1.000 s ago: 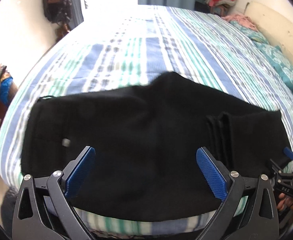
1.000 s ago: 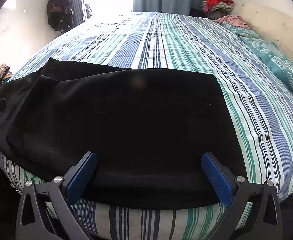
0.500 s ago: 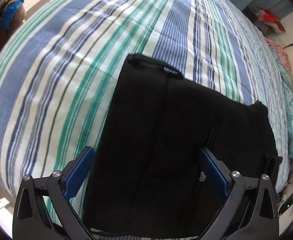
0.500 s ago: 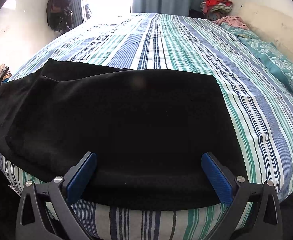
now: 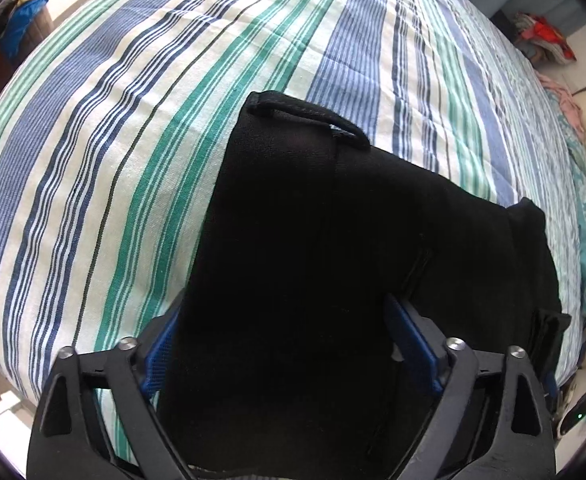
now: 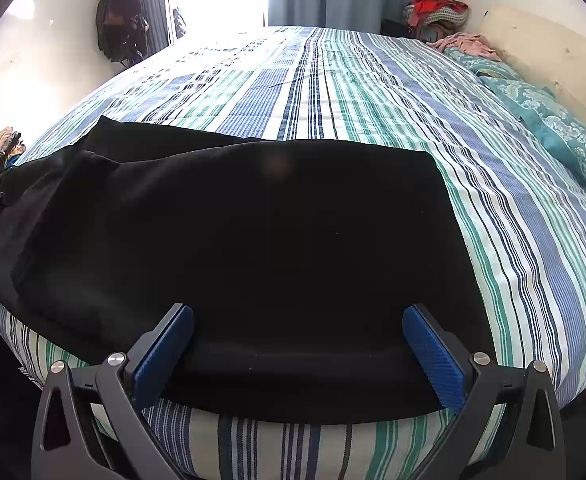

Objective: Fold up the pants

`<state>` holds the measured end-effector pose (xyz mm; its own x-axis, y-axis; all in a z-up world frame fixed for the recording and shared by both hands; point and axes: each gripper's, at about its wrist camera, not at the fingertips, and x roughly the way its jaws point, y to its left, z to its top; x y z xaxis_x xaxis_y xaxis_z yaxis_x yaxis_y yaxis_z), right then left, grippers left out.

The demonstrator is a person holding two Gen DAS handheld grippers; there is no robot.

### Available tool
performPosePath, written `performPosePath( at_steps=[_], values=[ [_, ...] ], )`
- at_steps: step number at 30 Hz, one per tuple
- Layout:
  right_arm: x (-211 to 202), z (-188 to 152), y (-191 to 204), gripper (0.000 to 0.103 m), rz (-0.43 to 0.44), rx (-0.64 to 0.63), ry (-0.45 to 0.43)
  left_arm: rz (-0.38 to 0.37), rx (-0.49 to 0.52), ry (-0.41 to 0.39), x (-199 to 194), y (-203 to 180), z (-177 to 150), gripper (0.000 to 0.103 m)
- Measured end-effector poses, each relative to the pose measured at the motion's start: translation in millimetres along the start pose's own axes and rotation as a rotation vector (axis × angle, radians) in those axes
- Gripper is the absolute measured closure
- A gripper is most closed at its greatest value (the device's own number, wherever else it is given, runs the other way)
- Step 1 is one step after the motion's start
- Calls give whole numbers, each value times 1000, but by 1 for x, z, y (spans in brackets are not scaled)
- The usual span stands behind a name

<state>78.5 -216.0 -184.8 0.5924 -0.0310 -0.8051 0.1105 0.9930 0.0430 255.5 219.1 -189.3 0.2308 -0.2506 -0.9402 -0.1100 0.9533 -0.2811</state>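
Observation:
Black pants [image 6: 253, 240] lie folded along the near edge of a striped bed [image 6: 353, 80]. In the left wrist view the waistband end of the pants [image 5: 313, 240] runs away from me, its belt loop at the far tip. My left gripper [image 5: 285, 344] is open, its blue pads straddling the pants, with cloth rising between the jaws and hiding part of the pads. My right gripper [image 6: 299, 348] is open, its pads just above the pants' near fold at the bed edge, not touching cloth that I can see.
Teal pillows [image 6: 553, 128] and a cream headboard [image 6: 553, 52] lie at the right. A clothes pile [image 6: 437, 10] sits in the far corner, curtains and a bright window behind. A dark bag [image 6: 121, 28] hangs on the left wall.
My left gripper swung round to the waistband end and moved low onto the pants, so cloth now fills the space between its jaws. The right gripper has stayed still.

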Motion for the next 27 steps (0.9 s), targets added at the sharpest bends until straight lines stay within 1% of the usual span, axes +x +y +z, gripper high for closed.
performPosePath(
  at_steps=[2,3,4,5,7,8,10,13,15,17,20,22,24,25,26,27],
  values=[
    [0,0,0,0,2,0,0,0,-20,-8,-9,-2,-2,50],
    [0,0,0,0,1,0,0,-8,-37,-11,-15,0,-2,56],
    [0,-1,0,0,0,0,1,-18,-56,-17,-21,2,-4,67],
    [0,0,0,0,0,0,3,-41,-82,-24,-29,4,-5,76],
    [1,0,0,0,-2,1,6,-105,-140,-40,-49,2,-11,81],
    [1,1,0,0,-3,2,8,-135,-153,-51,-61,-4,-14,82],
    [1,1,0,0,-4,5,12,-198,-139,-73,-88,-28,-20,83],
    [1,2,0,0,-4,8,18,-316,-75,-78,-123,-84,-32,84],
    [1,3,0,0,-3,9,22,-356,-6,-72,-133,-130,-37,84],
    [2,4,0,0,-2,9,25,-367,66,-60,-134,-175,-45,84],
    [-1,6,-1,0,7,15,32,-347,171,-36,-109,-244,-61,84],
    [-8,8,-5,0,53,36,13,-316,225,-7,-81,-281,-73,84],
    [-21,10,-13,0,111,80,-38,-269,302,14,-49,-311,-88,80],
    [-27,11,-17,0,126,99,-68,-269,327,48,-30,-323,-92,76],
    [-33,12,-21,0,131,113,-94,-286,341,103,-13,-331,-97,69],
    [-37,12,-26,0,127,126,-115,-301,337,151,1,-336,-100,69]
  ],
)
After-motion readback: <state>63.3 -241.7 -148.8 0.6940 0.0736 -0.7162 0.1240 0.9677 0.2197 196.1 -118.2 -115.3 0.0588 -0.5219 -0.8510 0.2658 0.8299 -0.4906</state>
